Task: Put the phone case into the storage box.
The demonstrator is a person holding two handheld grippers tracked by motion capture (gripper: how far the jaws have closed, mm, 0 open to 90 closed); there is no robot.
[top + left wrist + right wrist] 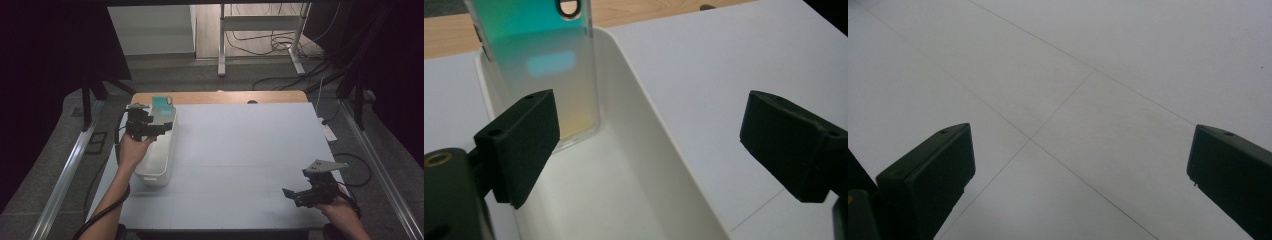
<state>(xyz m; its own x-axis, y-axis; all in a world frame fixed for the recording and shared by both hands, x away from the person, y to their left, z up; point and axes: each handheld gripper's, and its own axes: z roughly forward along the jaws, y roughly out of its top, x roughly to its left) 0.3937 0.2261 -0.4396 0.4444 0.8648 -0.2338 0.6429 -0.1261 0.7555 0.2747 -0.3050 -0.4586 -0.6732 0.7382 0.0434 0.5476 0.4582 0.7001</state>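
Observation:
A translucent phone case (162, 102), teal fading to pale yellow, stands upright at the far end of a long white bin (156, 175). In the left gripper view the phone case (546, 65) leans on the end wall of the bin (659, 115), apart from both jaws. My left gripper (150, 125) hovers over the bin's far half, open, with nothing between its jaws (649, 145). My right gripper (295, 196) is low over the table's near right corner, open and empty, with bare tabletop between its jaws (1080, 170).
The pale grey table (240, 150) has a wooden strip (220, 96) along its far edge. A white power strip (328, 131) lies on the floor off the right edge. A metal stand (260, 30) and cables sit beyond the table.

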